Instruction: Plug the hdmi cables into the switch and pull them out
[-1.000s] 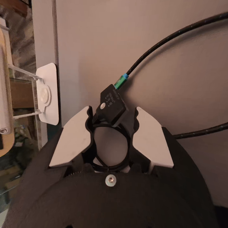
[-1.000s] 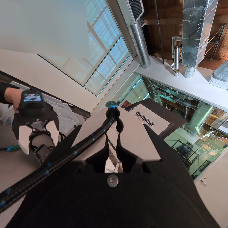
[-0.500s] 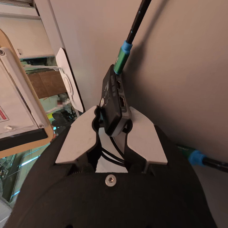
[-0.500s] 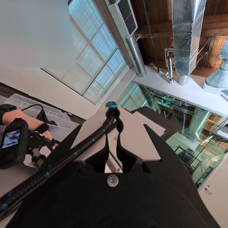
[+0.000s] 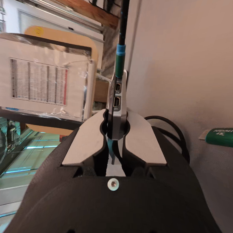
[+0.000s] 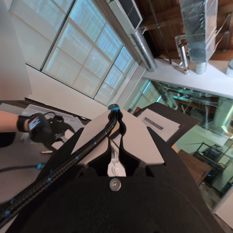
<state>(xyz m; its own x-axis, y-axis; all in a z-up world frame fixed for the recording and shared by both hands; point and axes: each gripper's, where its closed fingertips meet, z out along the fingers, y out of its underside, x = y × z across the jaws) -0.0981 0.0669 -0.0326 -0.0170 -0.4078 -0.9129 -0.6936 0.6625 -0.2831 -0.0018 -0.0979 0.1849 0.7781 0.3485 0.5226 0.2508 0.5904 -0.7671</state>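
Left gripper [image 5: 116,114] clamps switch [image 5: 116,108]; right gripper [image 6: 115,114] pinches cable [image 6: 78,155] (braided).

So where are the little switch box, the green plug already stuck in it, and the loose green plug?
switch [image 5: 117,113]: left wrist view, its port edge.
plugged-in green plug [image 5: 119,65]: left wrist view, its shell.
loose green plug [image 5: 219,138]: left wrist view, its body.

green-and-blue plug [image 5: 120,63], black blue-flecked cable [image 6: 70,160]
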